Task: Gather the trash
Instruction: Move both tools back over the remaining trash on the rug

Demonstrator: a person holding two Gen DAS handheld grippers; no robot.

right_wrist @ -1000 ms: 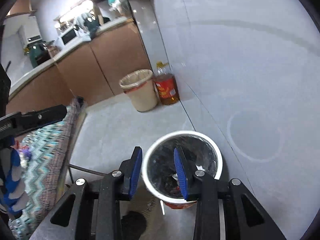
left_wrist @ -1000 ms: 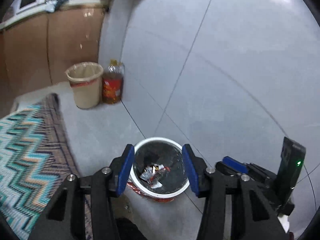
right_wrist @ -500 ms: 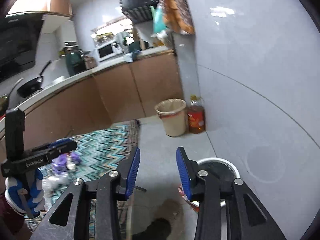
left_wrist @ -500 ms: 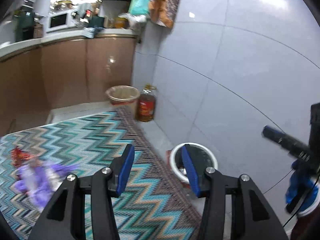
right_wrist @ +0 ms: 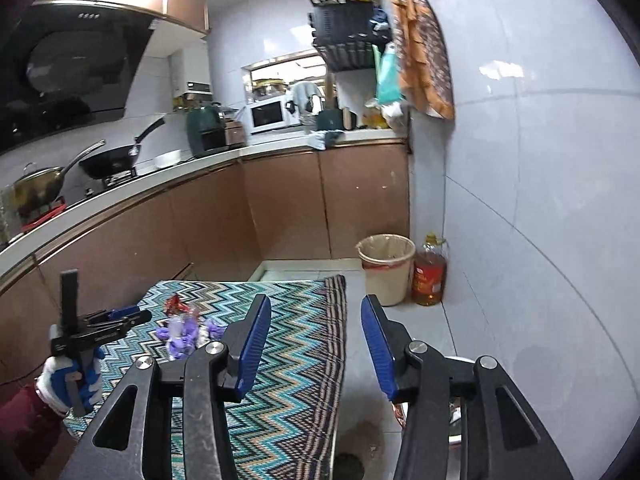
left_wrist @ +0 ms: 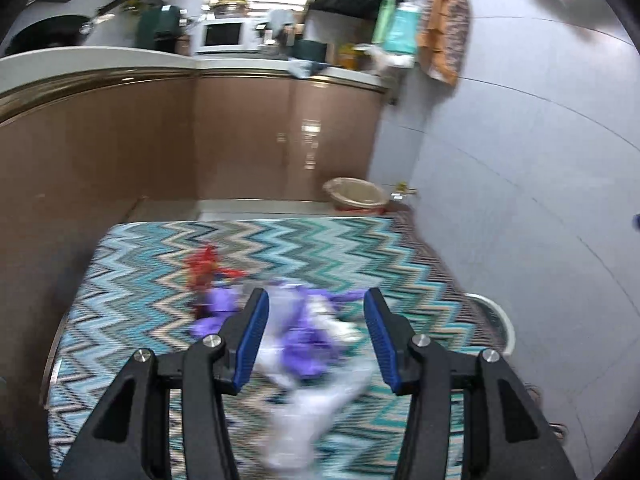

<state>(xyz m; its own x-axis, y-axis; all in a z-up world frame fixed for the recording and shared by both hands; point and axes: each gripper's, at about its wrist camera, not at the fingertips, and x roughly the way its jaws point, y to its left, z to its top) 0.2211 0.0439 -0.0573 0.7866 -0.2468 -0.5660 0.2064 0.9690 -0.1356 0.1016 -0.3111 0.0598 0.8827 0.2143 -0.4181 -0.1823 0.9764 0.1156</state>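
Note:
A pile of purple and white wrappers (left_wrist: 308, 340) lies on the zigzag cloth (left_wrist: 152, 288), with a red wrapper (left_wrist: 204, 270) beside it at the far left. My left gripper (left_wrist: 316, 340) is open and empty, hovering over the purple pile. The view is blurred. In the right wrist view the same trash (right_wrist: 182, 330) and red wrapper (right_wrist: 174, 303) lie to the left, with the left gripper (right_wrist: 120, 318) beside them. My right gripper (right_wrist: 316, 346) is open and empty above the cloth's right edge. The white-rimmed bin (left_wrist: 498, 320) stands right of the cloth.
A beige waste bin (right_wrist: 386, 268) and an oil bottle (right_wrist: 430, 276) stand by the tiled wall. Brown cabinets (right_wrist: 280, 208) under a counter with pans and a microwave run behind. The tiled wall (right_wrist: 540, 200) closes the right side.
Both grippers have lifted away from the white-rimmed bin and swung left. The left one now hovers over the trash on the cloth. Both stay open.

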